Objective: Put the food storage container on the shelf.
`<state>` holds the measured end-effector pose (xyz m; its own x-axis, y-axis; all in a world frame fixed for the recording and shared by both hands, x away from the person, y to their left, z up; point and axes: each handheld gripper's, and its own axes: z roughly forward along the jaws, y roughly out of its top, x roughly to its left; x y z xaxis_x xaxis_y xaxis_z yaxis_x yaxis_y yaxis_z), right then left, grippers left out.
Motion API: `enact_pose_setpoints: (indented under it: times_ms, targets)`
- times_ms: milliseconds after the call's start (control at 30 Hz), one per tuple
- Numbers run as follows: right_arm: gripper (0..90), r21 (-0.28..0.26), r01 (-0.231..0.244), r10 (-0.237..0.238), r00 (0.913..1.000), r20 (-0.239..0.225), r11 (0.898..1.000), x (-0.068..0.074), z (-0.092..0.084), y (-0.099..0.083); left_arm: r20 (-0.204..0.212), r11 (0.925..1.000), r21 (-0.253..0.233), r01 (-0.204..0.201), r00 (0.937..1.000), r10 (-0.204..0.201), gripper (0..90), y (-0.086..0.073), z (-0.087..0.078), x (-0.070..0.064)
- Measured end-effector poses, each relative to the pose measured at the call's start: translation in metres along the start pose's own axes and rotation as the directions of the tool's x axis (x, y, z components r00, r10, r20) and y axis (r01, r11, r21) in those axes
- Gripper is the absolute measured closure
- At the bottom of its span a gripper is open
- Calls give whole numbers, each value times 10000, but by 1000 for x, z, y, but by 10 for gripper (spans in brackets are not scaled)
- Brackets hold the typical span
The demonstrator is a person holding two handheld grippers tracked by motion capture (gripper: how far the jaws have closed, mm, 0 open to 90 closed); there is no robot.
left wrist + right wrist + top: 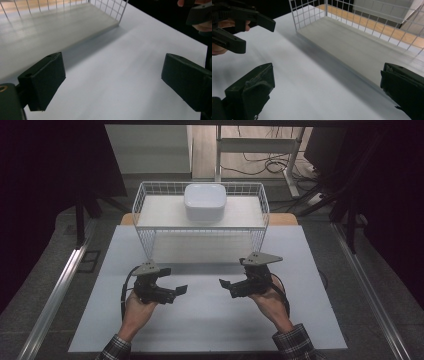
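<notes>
Two open grippers, left gripper [176, 291] and right gripper [226, 286], apart from wire basket [150, 242].

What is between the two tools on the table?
Nothing: in the high view, bare white table lies between the left tool and right tool.

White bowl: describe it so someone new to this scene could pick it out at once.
Find the wire basket at the table's far edge. The bowl sits inside, against its back wall near the middle. It is a white, rounded-square dish, the basket's sole content.
</notes>
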<state>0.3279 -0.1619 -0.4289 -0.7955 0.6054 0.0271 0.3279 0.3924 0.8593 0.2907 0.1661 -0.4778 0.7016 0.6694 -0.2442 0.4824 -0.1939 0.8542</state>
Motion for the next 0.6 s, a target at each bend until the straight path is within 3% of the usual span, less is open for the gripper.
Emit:
enact_pose_setpoints:
  times_ms: [600]
  targets:
    - [0,-16,123,-122,9985,536,9999,14,-17,-28,-383,9991,66,-426,9983,429,50,-24,-16,-19]
